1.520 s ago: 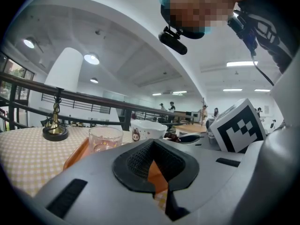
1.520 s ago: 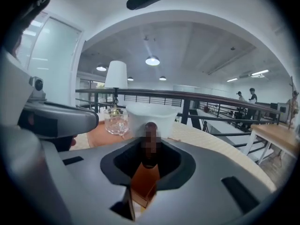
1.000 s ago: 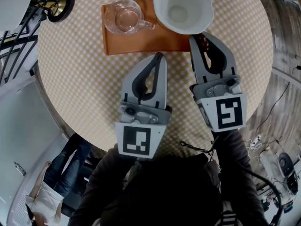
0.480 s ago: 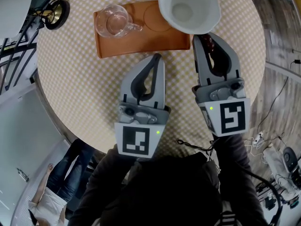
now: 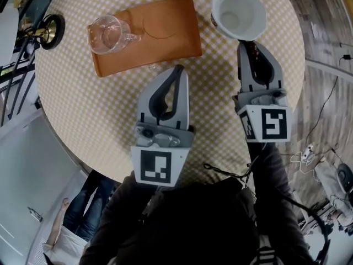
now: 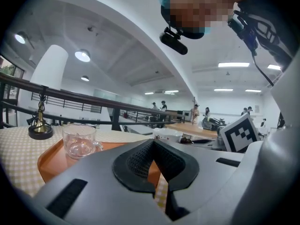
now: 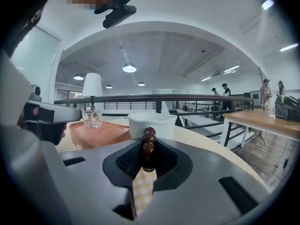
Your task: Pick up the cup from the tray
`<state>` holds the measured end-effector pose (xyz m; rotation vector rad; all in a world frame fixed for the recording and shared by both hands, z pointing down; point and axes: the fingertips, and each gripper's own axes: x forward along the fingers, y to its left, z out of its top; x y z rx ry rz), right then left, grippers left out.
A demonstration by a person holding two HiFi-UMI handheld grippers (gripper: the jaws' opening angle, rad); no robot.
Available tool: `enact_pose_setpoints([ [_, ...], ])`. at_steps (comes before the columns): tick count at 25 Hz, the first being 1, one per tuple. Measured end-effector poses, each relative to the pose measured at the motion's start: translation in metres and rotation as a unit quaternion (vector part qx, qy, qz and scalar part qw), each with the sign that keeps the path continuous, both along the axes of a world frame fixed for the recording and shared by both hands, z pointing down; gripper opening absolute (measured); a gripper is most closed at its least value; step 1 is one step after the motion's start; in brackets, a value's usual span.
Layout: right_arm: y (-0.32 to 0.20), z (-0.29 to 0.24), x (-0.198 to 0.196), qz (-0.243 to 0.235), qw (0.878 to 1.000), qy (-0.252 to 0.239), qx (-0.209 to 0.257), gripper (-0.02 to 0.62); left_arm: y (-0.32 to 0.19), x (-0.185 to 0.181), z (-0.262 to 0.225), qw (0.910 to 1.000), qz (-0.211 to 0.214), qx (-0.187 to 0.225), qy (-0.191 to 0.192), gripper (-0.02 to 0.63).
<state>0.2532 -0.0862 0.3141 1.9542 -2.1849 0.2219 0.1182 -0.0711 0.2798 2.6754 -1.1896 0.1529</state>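
Note:
A white cup (image 5: pixel 239 14) is off the orange tray (image 5: pixel 165 32), just past its right end, over the checked cloth. My right gripper (image 5: pixel 251 46) is shut on the cup's dark brown beaded handle (image 7: pixel 149 144), with the cup (image 7: pixel 150 122) right in front of the jaws. Whether the cup rests on the cloth I cannot tell. A clear glass mug (image 5: pixel 107 33) stands at the tray's left end. My left gripper (image 5: pixel 177 70) is shut and empty, its tip just short of the tray's near edge; the glass mug (image 6: pixel 78 140) is ahead to its left.
The round table (image 5: pixel 71 109) carries a checked cloth. A black and gold stand (image 5: pixel 47 29) sits at its left edge beyond the tray. A faint ring (image 5: pixel 157 29) marks the tray's bare right half. A railing and open hall lie past the table.
The white cup has gone from above the tray's right end to the cloth right of it, carried by my right gripper. The left gripper has shifted slightly and stays shut.

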Motion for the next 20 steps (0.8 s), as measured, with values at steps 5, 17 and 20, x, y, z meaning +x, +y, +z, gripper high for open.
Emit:
enact_pose_setpoints([
  [5, 0.001, 0.032, 0.013, 0.014, 0.999, 0.002, -0.036, 0.031, -0.002, 0.004, 0.005, 1.0, 0.002, -0.001, -0.002, 0.005],
  [17, 0.01, 0.057, 0.014, 0.022, 0.997, 0.001, -0.07, 0.031, 0.005, 0.007, 0.003, 0.9999, 0.008, 0.002, -0.006, 0.005],
  [20, 0.014, 0.063, 0.015, 0.028, 0.996, 0.005, -0.08, 0.036, 0.009, 0.007, -0.002, 0.9999, 0.008, 0.005, -0.004, 0.005],
])
